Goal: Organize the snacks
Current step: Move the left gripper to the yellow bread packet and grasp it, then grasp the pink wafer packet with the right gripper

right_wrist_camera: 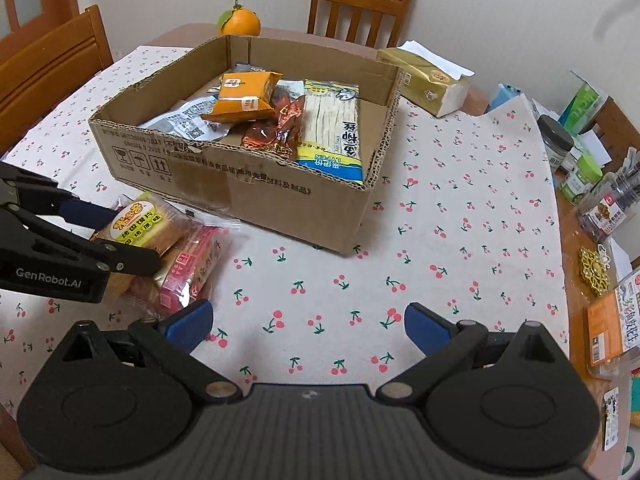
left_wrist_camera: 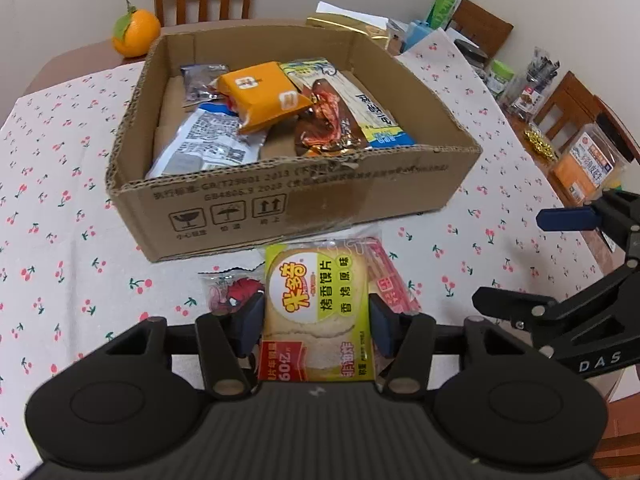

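My left gripper (left_wrist_camera: 316,320) is shut on a yellow-green packet of toasted bread slices (left_wrist_camera: 320,304), just in front of the cardboard box (left_wrist_camera: 280,196). The packet also shows in the right wrist view (right_wrist_camera: 140,224), held by the left gripper (right_wrist_camera: 116,236). Beside it on the cloth lie a pink-red packet (left_wrist_camera: 390,284), also visible in the right wrist view (right_wrist_camera: 192,268), and a small red packet (left_wrist_camera: 232,292). The box (right_wrist_camera: 256,188) holds several snacks, among them an orange packet (left_wrist_camera: 262,94) and a noodle pack (right_wrist_camera: 330,128). My right gripper (right_wrist_camera: 308,324) is open and empty over the cloth.
An orange (left_wrist_camera: 134,32) sits behind the box. A tissue pack (right_wrist_camera: 432,80), jars (right_wrist_camera: 554,140) and food boxes (right_wrist_camera: 612,320) crowd the table's right edge. Wooden chairs (right_wrist_camera: 360,4) stand around the table. My right gripper shows at the right in the left wrist view (left_wrist_camera: 568,216).
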A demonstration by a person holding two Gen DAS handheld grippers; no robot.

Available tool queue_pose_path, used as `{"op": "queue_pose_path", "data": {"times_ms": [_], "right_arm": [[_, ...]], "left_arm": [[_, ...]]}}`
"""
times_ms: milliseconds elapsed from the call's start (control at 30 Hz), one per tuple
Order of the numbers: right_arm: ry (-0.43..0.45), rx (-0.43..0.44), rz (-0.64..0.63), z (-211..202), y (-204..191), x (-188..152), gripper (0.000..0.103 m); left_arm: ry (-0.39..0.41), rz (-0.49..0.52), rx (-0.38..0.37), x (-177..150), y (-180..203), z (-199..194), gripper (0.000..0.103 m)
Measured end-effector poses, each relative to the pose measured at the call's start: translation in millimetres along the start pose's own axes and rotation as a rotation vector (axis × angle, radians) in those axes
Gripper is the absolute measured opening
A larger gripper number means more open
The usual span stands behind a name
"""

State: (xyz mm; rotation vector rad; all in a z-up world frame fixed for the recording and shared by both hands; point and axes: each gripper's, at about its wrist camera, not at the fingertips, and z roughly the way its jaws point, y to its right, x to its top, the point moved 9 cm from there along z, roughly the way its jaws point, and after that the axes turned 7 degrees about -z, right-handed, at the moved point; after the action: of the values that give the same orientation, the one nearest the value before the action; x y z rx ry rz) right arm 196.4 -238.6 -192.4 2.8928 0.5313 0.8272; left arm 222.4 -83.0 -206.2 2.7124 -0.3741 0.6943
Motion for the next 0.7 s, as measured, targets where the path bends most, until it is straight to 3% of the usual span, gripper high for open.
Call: {"op": "queue_pose_path", "data": {"times_ms": [333,533,700], "right_arm": [[0.008,0.068,-0.007,10,-21,16,0.103],[-0.002,0.164,0.015,27,-49,34,0.103],[-0.022,0.168,0.021,48,-70,47,0.103]], "left_arm": [[0.082,-0.043,0.106,10,-37,-29,0.053],[0.084,-0.096,0.149,5,-64,-34,0.053],[0.085,-0.120,0.155,0,-75,-36,0.053]]}}
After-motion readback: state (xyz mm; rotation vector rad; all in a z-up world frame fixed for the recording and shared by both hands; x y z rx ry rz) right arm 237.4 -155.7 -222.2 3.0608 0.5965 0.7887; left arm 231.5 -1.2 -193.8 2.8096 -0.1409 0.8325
